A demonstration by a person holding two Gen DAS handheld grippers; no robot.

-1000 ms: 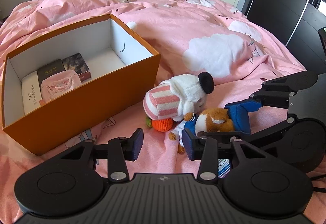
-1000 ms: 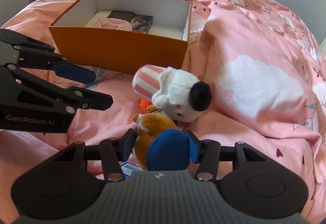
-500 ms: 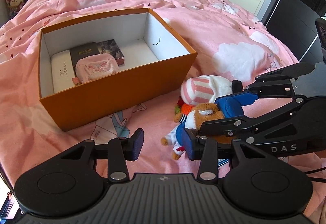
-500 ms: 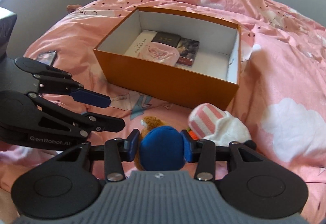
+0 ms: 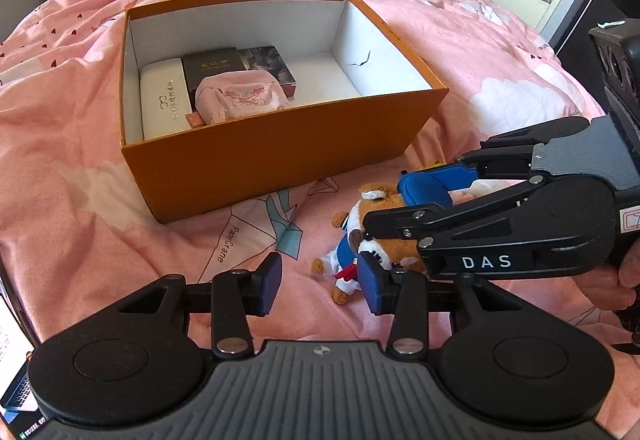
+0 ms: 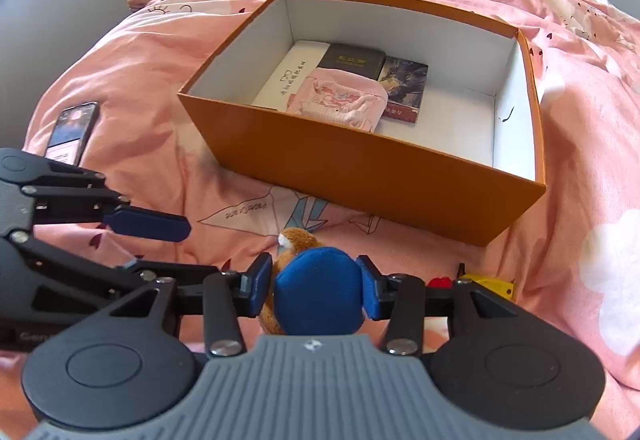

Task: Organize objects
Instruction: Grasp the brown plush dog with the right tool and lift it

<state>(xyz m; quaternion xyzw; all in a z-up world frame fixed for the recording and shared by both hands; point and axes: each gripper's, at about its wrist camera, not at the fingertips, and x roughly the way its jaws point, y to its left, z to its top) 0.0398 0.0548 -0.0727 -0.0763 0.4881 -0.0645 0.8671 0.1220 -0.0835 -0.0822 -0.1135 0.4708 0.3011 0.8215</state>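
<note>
My right tongs (image 6: pixel 318 294) are clamped on the plush bear (image 6: pixel 316 296) by its round blue felt cap, one blue pad pressed to each side. From the right wrist I see mostly that cap and a tuft of tan fur at 12 o'clock of it. The left wrist shows what that view hides: the bear (image 5: pixel 378 236) hangs face-down from the right tongs (image 5: pixel 424 200), with a white muzzle, a blue-and-white outfit, a red bow and stubby brown paws over the bed.

My left tongs (image 5: pixel 320 282) stand apart with nothing between them; their right pad sits just beside the bear's body. In the right view they (image 6: pixel 148 240) reach in from 9 o'clock, flat blue pads spread.

At 12 o'clock lies the orange box (image 6: pixel 360 176), stiff card with white inner walls, open-topped. Packed in its left end are a white case (image 5: pixel 162 100), a dark booklet (image 5: pixel 214 66), a glossy picture card (image 5: pixel 266 62) and a soft pink pouch (image 5: pixel 240 100); its right end shows bare floor.

Only the right wrist shows a phone (image 6: pixel 72 130) at 10 o'clock, screen lit, and red and yellow bits at 3 o'clock of the tongs that I cannot identify. Under everything, the rumpled pink duvet (image 5: pixel 80 176) has cloud and paper-crane prints.
</note>
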